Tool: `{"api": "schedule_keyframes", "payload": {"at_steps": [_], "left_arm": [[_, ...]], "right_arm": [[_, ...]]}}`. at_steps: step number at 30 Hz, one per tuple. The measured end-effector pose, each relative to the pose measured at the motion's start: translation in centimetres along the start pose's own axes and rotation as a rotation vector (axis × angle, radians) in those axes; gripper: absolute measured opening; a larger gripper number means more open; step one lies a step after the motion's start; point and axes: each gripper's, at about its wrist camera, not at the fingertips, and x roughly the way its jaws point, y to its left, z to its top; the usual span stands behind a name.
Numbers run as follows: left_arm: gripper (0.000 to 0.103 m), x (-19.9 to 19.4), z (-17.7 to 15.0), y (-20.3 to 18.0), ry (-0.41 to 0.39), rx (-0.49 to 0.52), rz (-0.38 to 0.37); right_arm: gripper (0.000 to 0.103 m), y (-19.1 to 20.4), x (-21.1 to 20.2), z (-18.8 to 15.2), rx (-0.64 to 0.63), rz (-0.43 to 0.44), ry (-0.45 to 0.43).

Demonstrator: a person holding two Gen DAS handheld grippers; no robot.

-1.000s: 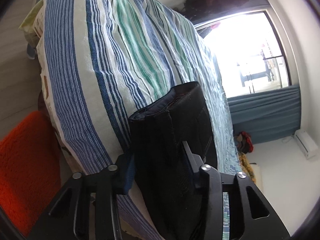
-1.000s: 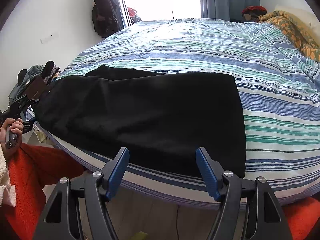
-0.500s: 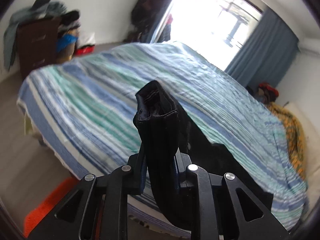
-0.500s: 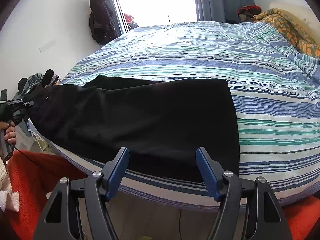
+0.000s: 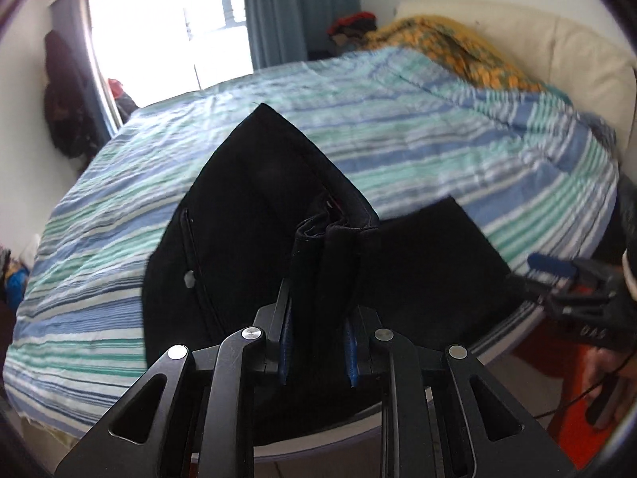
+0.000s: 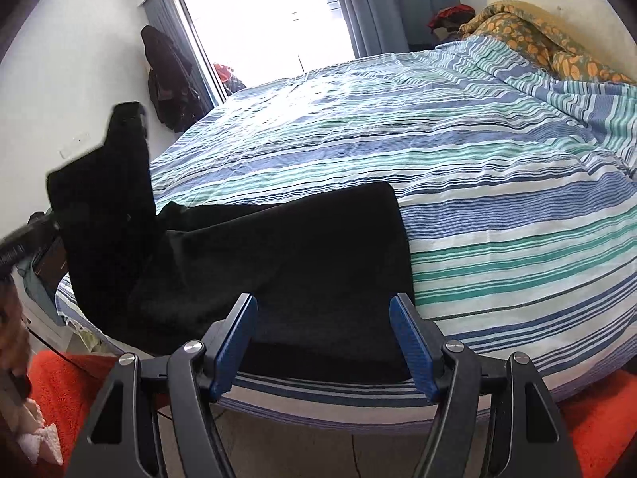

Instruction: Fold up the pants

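Observation:
Black pants (image 6: 298,247) lie along the front edge of the striped bed (image 6: 477,199). My left gripper (image 5: 318,318) is shut on the bunched waistband end (image 5: 334,235), which is lifted off the bed. That raised end stands up at the left in the right wrist view (image 6: 107,183), with the left gripper (image 6: 24,239) blurred below it. The leg end (image 5: 434,263) stays flat on the bed. My right gripper (image 6: 322,306) is open just above the leg end near the bed's edge, with nothing pinched. It also shows at the right in the left wrist view (image 5: 557,275).
An orange patterned blanket (image 6: 537,36) is heaped at the head of the bed. Dark clothes (image 6: 167,75) hang by the bright window (image 6: 270,20). An orange rug (image 6: 71,382) lies on the floor below the bed's edge.
My left gripper has rolled upright and swung toward the right gripper, carrying the waistband end up off the bed. The right gripper has shifted a little along the bed edge and stays open.

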Motion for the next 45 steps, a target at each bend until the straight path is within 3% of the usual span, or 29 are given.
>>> {"api": "schedule_keyframes", "payload": {"at_steps": [4, 6, 9, 13, 15, 18, 20, 22, 24, 26, 29, 35, 37, 39, 42, 44, 45], "left_arm": [[0.037, 4.6, -1.9, -4.2, 0.130, 0.167, 0.048], [0.042, 3.5, -2.1, -4.9, 0.126, 0.179, 0.045], [0.065, -0.1, -1.2, -3.0, 0.084, 0.094, -0.056], [0.069, -4.0, 0.0, 3.4, -0.008, -0.052, 0.005], [0.064, -4.4, -0.6, 6.8, -0.028, -0.122, 0.081], [0.038, -2.3, -2.9, 10.4, 0.044, -0.179, 0.159], [0.028, -0.1, -4.9, 11.2, 0.111, -0.208, 0.140], [0.012, 2.2, -6.3, 10.2, 0.167, -0.204, 0.073], [0.001, 3.2, -6.7, 8.3, 0.175, -0.154, 0.077], [0.000, 3.0, -6.3, 7.8, 0.172, -0.129, 0.081], [0.000, 2.9, -6.5, 8.4, 0.166, -0.162, 0.048], [0.000, 2.5, -6.9, 8.7, 0.153, -0.164, 0.047], [0.000, 2.6, -6.9, 8.8, 0.152, -0.163, 0.047], [0.000, 2.5, -7.1, 8.8, 0.153, -0.169, 0.045], [0.000, 2.4, -7.3, 9.0, 0.152, -0.173, 0.047], [0.008, 2.2, -7.3, 9.1, 0.139, -0.176, 0.066], [0.018, 1.9, -7.3, 9.4, 0.131, -0.186, 0.080]], "right_arm": [[0.069, -1.2, -0.7, -0.1, 0.025, -0.021, -0.012], [0.069, -1.7, -1.1, -0.1, 0.036, -0.025, -0.022], [0.069, -2.5, -1.4, 0.0, 0.055, -0.036, -0.031], [0.069, -2.6, -1.2, 0.3, 0.061, -0.029, -0.026], [0.069, -1.9, -1.3, 0.7, 0.047, 0.003, -0.029], [0.069, -0.7, -0.5, 1.7, 0.053, 0.128, -0.004], [0.069, -0.2, 0.8, 2.5, 0.094, 0.265, 0.040], [0.068, -0.2, 3.3, 3.1, 0.181, 0.443, 0.154], [0.066, -0.2, 5.8, 3.5, 0.253, 0.549, 0.261], [0.058, 0.3, 7.8, 3.7, 0.250, 0.605, 0.348], [0.051, 1.7, 9.8, 3.8, 0.158, 0.621, 0.469], [0.048, 4.0, 12.5, 3.6, -0.002, 0.644, 0.616], [0.044, 4.2, 13.4, 3.8, -0.020, 0.624, 0.640], [0.044, 4.4, 14.2, 3.8, -0.013, 0.658, 0.674], [0.029, 5.1, 14.7, 3.5, -0.040, 0.663, 0.699], [0.026, 6.3, 14.1, 3.4, -0.101, 0.593, 0.670], [0.024, 7.0, 13.5, 3.4, -0.130, 0.558, 0.647]]}}
